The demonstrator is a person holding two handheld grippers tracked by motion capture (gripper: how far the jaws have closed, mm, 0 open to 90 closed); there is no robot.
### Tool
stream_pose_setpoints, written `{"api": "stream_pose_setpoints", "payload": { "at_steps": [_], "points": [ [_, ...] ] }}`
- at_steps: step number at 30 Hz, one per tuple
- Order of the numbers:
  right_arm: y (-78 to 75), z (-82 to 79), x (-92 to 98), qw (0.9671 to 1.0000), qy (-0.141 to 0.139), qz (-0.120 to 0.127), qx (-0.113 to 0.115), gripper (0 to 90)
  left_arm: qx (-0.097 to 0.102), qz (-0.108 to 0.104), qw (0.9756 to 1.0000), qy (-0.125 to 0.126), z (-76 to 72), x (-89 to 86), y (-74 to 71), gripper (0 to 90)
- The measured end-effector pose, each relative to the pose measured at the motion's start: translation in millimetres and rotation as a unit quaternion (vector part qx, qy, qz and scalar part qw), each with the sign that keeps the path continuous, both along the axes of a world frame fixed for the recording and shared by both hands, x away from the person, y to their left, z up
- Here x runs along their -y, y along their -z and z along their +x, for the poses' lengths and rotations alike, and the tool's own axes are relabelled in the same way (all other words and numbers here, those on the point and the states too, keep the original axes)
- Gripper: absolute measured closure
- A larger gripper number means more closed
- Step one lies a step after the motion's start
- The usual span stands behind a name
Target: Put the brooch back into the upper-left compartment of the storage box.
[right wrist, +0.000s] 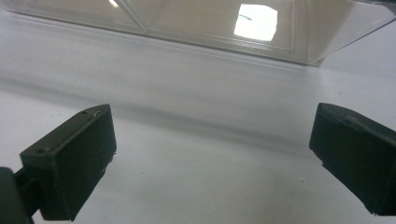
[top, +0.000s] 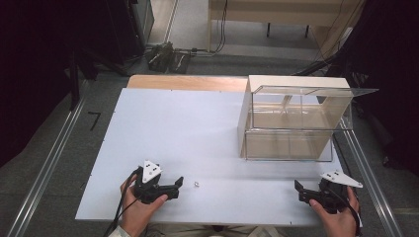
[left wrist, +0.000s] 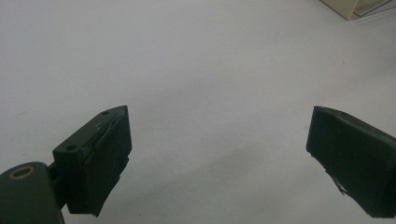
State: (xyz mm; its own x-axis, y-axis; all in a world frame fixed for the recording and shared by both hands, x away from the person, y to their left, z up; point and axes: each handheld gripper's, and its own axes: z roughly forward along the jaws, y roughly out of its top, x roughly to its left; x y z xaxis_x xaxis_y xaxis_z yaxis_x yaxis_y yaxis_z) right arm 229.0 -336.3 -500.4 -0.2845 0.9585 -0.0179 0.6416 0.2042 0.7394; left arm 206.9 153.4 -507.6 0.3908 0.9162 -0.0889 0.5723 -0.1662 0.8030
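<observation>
My left gripper and right gripper both stand with jaws apart, empty. The speck, perhaps a screw, looks light, hard, rollable; I'd pinch its sides.

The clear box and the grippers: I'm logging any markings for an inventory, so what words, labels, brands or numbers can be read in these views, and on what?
None can be read.
The clear box bears no print or label that shows.
The white table carries no writing.
The left gripper and the right gripper, both with jaws apart, show no brand or number.
The small object near the left gripper is too small to read.
</observation>
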Motion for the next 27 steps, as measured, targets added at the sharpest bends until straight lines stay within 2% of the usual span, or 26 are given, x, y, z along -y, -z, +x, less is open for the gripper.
{"api": "stream_pose_setpoints", "payload": {
  "at_steps": [21,27],
  "points": [
    [0.3,0.2,-0.1,1.0000,0.002,-0.001,-0.001,0.0,-0.008,-0.004,0.9994,0.034,-2.0,20.2,2.6,14.2],
    [0.3,0.2,-0.2,1.0000,0.002,-0.001,-0.001,0.0,-0.013,-0.007,0.9988,0.047,-3.0,26.6,3.5,19.4]
  ]
}}
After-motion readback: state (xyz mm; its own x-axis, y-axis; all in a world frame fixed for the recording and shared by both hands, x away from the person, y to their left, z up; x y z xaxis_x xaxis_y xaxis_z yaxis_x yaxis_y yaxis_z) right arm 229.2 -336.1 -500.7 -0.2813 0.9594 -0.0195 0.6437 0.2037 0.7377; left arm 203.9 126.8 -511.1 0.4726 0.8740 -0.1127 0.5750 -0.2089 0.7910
